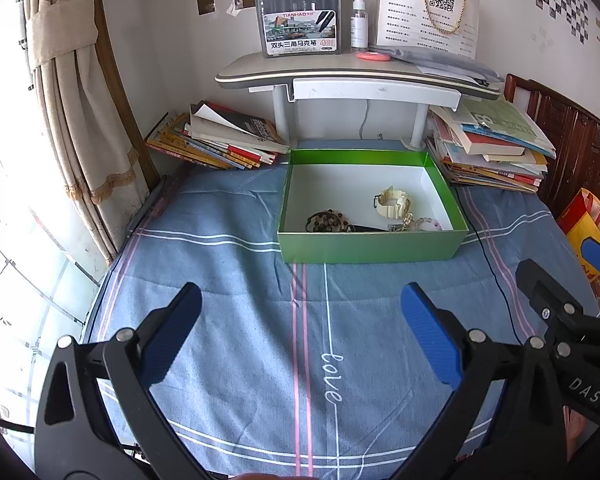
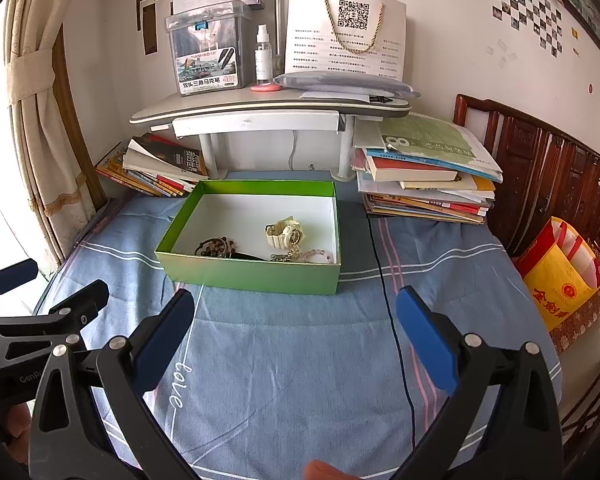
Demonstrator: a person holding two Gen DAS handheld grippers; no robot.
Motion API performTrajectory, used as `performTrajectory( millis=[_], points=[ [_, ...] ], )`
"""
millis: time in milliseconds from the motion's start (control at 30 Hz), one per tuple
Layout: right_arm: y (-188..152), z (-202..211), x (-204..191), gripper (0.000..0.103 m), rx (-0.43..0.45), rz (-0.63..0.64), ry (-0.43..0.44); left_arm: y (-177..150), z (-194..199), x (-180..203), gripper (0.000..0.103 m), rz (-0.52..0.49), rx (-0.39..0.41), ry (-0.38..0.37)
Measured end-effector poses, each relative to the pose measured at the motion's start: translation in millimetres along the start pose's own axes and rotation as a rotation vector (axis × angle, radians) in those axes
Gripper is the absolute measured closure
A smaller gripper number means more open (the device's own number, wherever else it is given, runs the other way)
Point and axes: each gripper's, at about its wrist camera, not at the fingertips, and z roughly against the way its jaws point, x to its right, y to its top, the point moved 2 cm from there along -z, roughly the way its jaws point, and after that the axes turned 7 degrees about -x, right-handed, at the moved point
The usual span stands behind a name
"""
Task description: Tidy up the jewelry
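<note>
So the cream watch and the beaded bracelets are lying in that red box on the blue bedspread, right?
Not quite: the box is green, not red, as the right wrist view shows. The cream watch and beaded bracelets do lie inside it, on the blue bedspread.

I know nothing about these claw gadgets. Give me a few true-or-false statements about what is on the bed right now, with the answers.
1. The green box has no lid on it. True.
2. A cream watch lies inside the box. True.
3. The left claw is clamped on a bracelet. False: it is open and holds nothing.
4. The right claw is reaching inside the box. False: it is open over the blue bedcover, short of the box.
5. Dark beads lie in the box, left of the watch. True.
6. The box is full of books. False: the books are stacked outside it.
</note>
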Motion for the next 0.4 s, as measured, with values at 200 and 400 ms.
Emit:
performTrajectory(
  millis=[200,400],
  points=[
    [-0.4,-0.4,-0.2,0.004,-0.004,0.0,0.002,-0.6,-0.7,-0.1,0.004,-0.001,-0.005,-0.001],
    [-1.7,-3.0,-0.1,0.004,-0.01,0.009,0.005,-2.0,-4.7,-0.2,0.004,0.007,-0.022,-0.01]
  ],
)
